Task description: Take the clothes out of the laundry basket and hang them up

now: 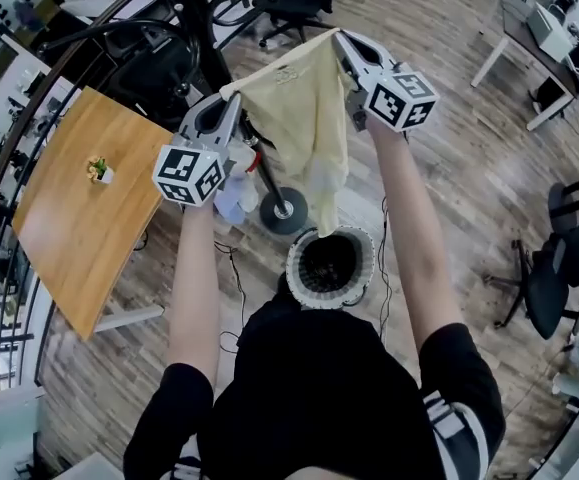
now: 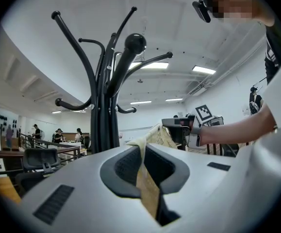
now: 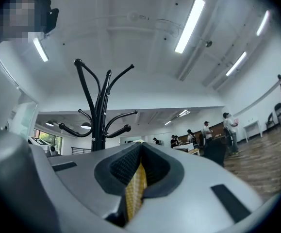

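Observation:
A pale yellow garment (image 1: 304, 118) hangs stretched between my two grippers, held up high. My left gripper (image 1: 231, 96) is shut on its left top corner, and the yellow cloth (image 2: 147, 188) shows pinched between the jaws in the left gripper view. My right gripper (image 1: 341, 40) is shut on the right top corner; the cloth (image 3: 134, 191) fills its jaws too. The black coat stand (image 2: 106, 91) rises just ahead of both grippers, its hooks (image 3: 101, 106) spread above the jaws. The round white laundry basket (image 1: 309, 286) stands on the floor below the garment's lower tip.
A wooden table (image 1: 79, 208) with a small plant (image 1: 98, 171) lies at the left. The coat stand's round base (image 1: 285, 211) sits beside the basket. Office chairs (image 1: 559, 268) and desks ring the wood floor. Several people stand far off in the right gripper view.

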`<state>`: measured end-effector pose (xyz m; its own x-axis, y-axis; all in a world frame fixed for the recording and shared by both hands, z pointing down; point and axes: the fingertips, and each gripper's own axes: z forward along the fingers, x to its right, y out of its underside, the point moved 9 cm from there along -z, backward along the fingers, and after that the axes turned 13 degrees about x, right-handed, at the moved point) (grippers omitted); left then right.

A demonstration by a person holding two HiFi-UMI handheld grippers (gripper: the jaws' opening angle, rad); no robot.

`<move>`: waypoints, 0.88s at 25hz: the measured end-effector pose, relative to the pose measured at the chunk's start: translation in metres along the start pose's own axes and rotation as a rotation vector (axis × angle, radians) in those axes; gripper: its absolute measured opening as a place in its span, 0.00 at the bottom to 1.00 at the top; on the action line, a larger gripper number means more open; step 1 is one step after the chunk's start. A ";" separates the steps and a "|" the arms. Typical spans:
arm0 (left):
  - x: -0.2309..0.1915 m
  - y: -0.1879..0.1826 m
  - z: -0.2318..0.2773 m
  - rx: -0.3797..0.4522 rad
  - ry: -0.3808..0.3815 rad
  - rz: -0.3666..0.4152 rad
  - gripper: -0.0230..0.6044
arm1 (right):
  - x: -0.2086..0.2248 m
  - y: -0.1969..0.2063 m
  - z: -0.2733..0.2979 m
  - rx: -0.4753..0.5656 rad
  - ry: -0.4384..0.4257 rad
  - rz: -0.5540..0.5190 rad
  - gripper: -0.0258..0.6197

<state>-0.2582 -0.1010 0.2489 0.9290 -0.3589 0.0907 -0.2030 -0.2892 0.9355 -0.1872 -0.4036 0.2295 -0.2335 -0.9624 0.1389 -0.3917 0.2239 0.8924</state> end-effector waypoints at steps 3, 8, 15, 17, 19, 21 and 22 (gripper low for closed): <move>-0.011 0.008 -0.014 -0.021 -0.040 0.003 0.09 | -0.004 0.020 0.014 -0.029 -0.025 0.023 0.06; -0.031 0.026 -0.063 -0.080 -0.145 -0.013 0.09 | -0.029 0.066 0.029 -0.099 -0.086 0.055 0.06; -0.027 0.064 -0.167 -0.198 -0.281 -0.079 0.09 | -0.094 0.126 0.015 -0.177 -0.201 0.134 0.06; -0.017 0.073 -0.187 -0.226 -0.295 -0.092 0.09 | -0.110 0.134 0.007 -0.186 -0.230 0.159 0.06; -0.006 0.082 -0.203 -0.247 -0.302 -0.108 0.09 | -0.127 0.139 -0.001 -0.191 -0.267 0.186 0.06; 0.004 0.094 -0.217 -0.262 -0.311 -0.144 0.09 | -0.144 0.146 -0.010 -0.211 -0.316 0.187 0.06; 0.008 0.101 -0.223 -0.271 -0.316 -0.166 0.09 | -0.152 0.150 -0.015 -0.229 -0.339 0.172 0.06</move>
<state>-0.2020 0.0649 0.4202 0.7935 -0.5929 -0.1376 0.0687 -0.1375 0.9881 -0.1976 -0.2262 0.3488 -0.5717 -0.8006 0.1795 -0.1231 0.3000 0.9460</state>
